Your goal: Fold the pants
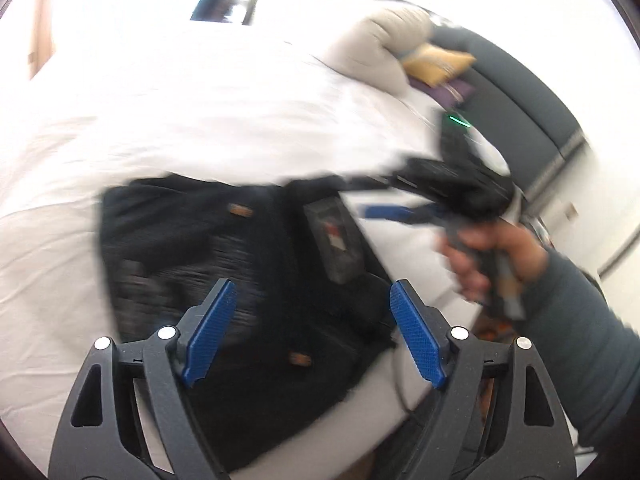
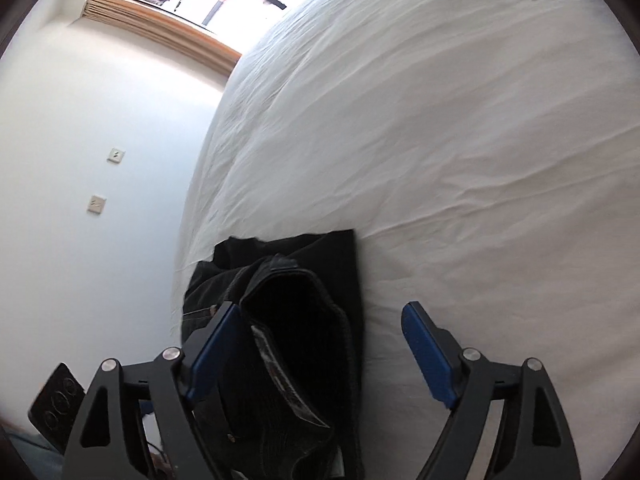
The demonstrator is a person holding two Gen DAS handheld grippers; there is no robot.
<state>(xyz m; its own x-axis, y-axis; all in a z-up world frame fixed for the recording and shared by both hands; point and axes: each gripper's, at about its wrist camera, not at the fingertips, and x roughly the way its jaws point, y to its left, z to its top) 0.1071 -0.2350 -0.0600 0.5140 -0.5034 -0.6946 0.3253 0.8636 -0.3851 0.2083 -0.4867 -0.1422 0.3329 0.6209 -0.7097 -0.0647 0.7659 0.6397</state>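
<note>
White sheet (creased) under black pants.

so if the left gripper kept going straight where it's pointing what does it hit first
Most likely the black pants lying on the white bed; the open left gripper points down at them, though blur leaves depth unclear.

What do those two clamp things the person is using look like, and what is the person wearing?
Each is a black plastic frame with triangular cut-outs and round silver pivot pins, ending in two flat fingers faced with textured blue pads. The left gripper and right gripper look alike. The person's sleeve is grey-blue. No cables show on them.
</note>
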